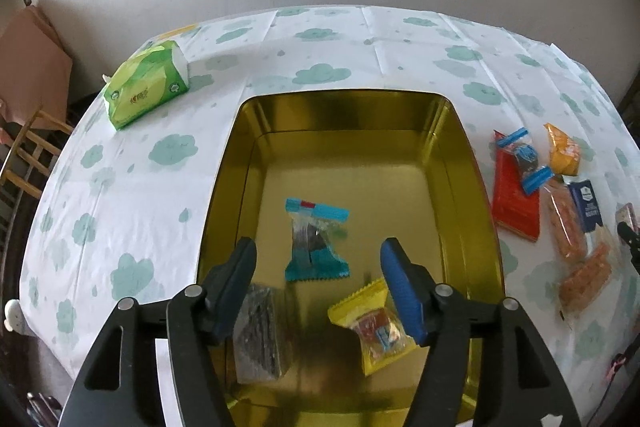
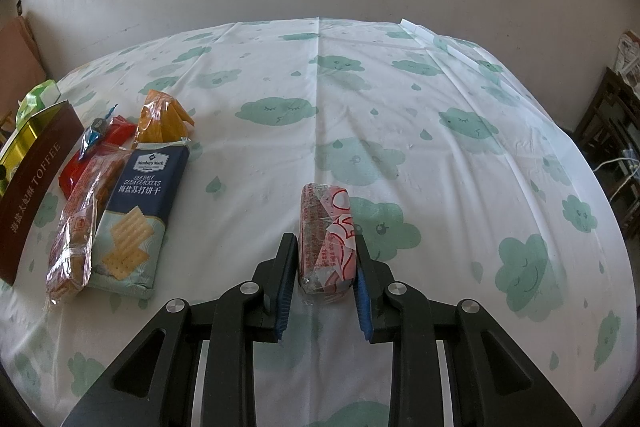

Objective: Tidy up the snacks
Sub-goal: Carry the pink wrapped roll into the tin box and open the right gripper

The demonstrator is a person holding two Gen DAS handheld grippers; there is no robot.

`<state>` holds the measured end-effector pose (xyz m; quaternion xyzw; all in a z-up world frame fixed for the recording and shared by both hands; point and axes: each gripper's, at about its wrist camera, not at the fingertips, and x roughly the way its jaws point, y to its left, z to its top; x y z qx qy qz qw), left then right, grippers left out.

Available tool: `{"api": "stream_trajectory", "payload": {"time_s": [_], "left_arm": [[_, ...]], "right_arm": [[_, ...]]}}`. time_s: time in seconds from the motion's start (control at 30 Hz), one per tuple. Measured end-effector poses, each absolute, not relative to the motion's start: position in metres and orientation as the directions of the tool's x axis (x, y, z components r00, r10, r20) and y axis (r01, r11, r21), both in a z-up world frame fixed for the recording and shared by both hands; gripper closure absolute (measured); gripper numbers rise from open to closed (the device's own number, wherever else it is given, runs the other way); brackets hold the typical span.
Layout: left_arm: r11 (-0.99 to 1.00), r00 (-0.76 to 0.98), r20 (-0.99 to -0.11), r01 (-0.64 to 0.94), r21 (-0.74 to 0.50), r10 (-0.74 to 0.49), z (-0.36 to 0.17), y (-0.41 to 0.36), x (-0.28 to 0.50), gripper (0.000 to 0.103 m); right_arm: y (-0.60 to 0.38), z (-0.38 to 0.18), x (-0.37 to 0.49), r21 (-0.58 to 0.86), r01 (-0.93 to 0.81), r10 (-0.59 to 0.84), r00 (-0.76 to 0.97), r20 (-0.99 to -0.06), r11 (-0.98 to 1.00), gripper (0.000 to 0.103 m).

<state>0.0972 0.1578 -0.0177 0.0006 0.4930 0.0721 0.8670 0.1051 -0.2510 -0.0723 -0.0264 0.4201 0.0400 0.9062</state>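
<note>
Snacks gather in the gold tin: left tool hangs part open and empty above a teal pack, while right tool clamps a pink pack over the counter, likely tin-bound.

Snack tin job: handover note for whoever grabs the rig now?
Left gripper: open, empty, above the gold tin.
Right gripper: shut on a pink-wrapped snack, out on the tablecloth.
Done: three packets in the tin: blue one, yellow one, dark one.
Left: pink snack, plus the pile beside the tin: cracker pack, clear biscuit sleeve, red pack, orange pack, small blue packet.
</note>
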Motion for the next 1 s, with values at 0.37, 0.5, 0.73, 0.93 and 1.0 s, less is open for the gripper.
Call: {"api": "stream_trajectory", "payload": {"time_s": [0.37,0.5,0.73,0.93,1.0], "left_arm": [[0.978,0.511,-0.848,-0.208,0.032,0.136,-0.005,0.182,0.071,0.037],[0.97,0.518,-0.841,-0.243,0.03,0.156,0.001,0.193,0.057,0.034],[0.954,0.517,-0.836,-0.298,0.024,0.182,0.006,0.214,0.039,0.03],[0.932,0.527,-0.823,-0.363,0.009,0.213,0.018,0.24,0.023,0.025],[0.92,0.531,-0.815,-0.392,0.005,0.231,0.023,0.251,0.017,0.023]], "right_arm": [[-0.251,-0.073,0.105,-0.018,-0.095,0.048,0.644,-0.763,0.995,0.075],[-0.251,-0.072,0.105,-0.017,-0.095,0.049,0.644,-0.763,0.995,0.075],[-0.251,-0.072,0.105,-0.003,-0.081,0.049,0.634,-0.771,0.997,0.078],[-0.248,-0.042,0.102,0.017,-0.046,0.044,0.66,-0.75,0.999,0.078],[-0.241,-0.023,0.1,0.028,-0.055,0.058,0.69,-0.721,0.998,0.078]]}}
